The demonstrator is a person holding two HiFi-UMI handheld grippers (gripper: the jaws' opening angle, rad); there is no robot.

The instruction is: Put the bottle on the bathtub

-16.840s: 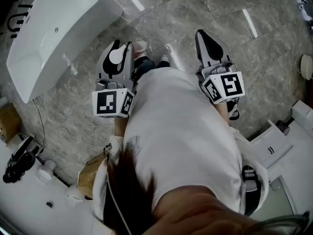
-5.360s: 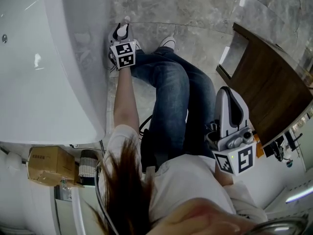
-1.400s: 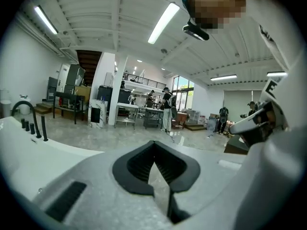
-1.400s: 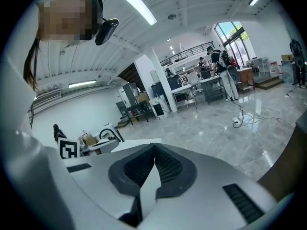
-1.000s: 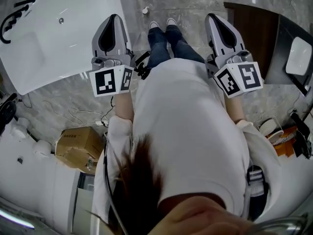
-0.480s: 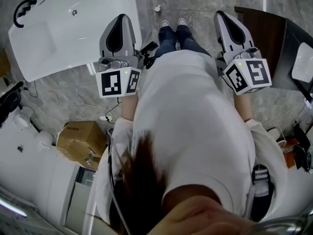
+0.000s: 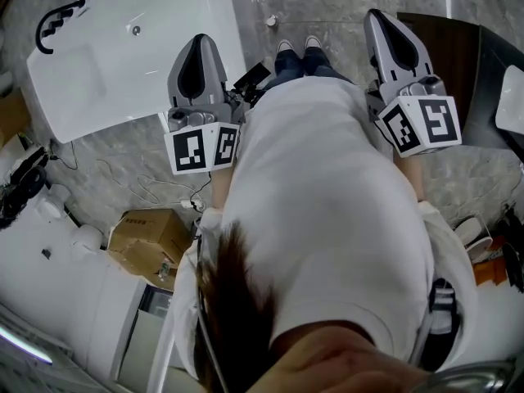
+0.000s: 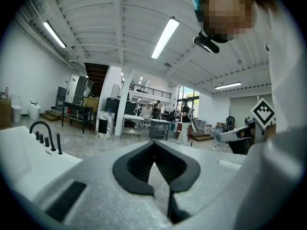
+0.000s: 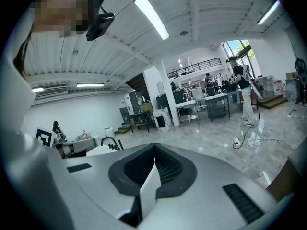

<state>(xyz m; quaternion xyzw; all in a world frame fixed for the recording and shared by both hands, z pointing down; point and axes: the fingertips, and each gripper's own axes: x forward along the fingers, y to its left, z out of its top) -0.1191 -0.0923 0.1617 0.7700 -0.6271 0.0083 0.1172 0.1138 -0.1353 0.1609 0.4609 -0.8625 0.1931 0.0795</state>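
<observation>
Bathtub (image 7: 98,97): white, at the floor's upper left; a small round fitting sits in its basin, and a black tap (image 7: 56,16) is on its far-left rim.
Cardboard box (image 7: 146,237): on the floor below the tub, flaps shut.
Left gripper (image 7: 196,41): over the tub's right edge, jaws pressed together with nothing between them.
Bottle (image 7: 271,20): seemingly the small pale thing on the floor near the tub's right edge, ahead of the shoes. It is too small to tell its long axis or heading.
Right gripper (image 7: 383,21): over the floor, jaws closed and empty.
</observation>
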